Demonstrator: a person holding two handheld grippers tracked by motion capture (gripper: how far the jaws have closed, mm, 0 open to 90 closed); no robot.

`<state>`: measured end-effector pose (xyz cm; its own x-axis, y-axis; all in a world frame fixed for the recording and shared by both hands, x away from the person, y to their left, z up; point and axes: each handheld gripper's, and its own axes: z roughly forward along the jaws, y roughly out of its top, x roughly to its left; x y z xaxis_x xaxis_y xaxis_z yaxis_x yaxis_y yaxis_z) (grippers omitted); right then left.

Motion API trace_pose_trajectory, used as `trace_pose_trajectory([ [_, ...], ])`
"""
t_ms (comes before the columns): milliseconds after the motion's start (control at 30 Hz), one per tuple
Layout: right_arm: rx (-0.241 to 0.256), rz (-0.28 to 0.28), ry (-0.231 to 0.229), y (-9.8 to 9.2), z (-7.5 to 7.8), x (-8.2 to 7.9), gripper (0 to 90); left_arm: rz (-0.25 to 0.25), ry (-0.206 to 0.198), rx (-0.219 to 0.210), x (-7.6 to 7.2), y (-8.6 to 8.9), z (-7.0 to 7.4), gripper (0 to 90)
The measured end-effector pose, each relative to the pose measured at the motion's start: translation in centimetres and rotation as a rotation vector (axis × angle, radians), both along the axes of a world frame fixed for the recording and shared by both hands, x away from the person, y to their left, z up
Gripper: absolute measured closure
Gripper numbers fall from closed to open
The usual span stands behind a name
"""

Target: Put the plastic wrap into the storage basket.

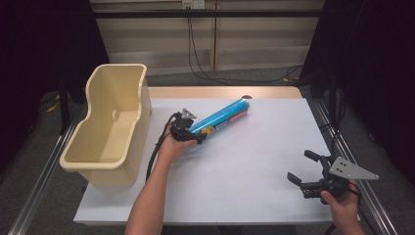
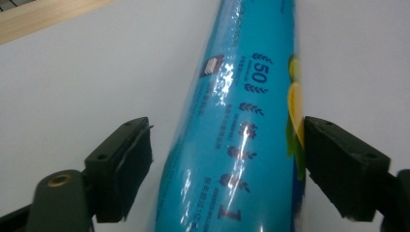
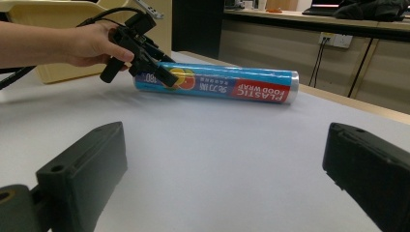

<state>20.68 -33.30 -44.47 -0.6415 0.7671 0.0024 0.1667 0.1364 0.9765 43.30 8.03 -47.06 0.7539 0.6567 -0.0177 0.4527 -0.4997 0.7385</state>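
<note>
A: Far left of the high view: a beige plastic bin, upright, partly overhanging the left edge of the white table. Its inside looks bare.

B: Next along?

A: The left gripper, held in the person's left hand, cable trailing back along the forearm. It sits at the near end of a blue roll of plastic food wrap.

B: How do its jaws stand?

A: Apart. In the left gripper view the roll runs up between them; the left-hand pad stands clear of it with white table showing in the gap, while the right-hand pad lies at the roll's edge. Contact there cannot be told. Not clamped.

B: And the roll's position?

A: Lying flat on the table, slanting from the left gripper up and right toward the far wooden edge. The right gripper view shows it on its side with the left gripper astride one end; the label reads "PLASTIC FOOD WRAP", upside down.

B: Rightmost?

A: The right gripper, near the table's front right corner, grey plate on top, held in the right hand. Jaws wide apart, nothing between them but table, well apart from the roll.
</note>
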Motion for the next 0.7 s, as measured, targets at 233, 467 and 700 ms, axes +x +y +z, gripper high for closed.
trace_pose_trajectory([
  [233,0.001,-0.002,0.004,0.0,0.0,-0.1,1.7,-0.055,-0.027,0.067,-1.4,-0.2,0.7,31.3],
  [467,0.000,-0.007,0.006,-0.2,-0.1,-0.2,1.7,-0.035,0.010,0.035,-3.4,0.9,0.9,32.1],
  [700,-0.002,-0.007,0.003,-0.2,-0.1,-0.2,1.7,-0.015,0.034,0.028,-7.2,3.6,1.3,32.3],
])
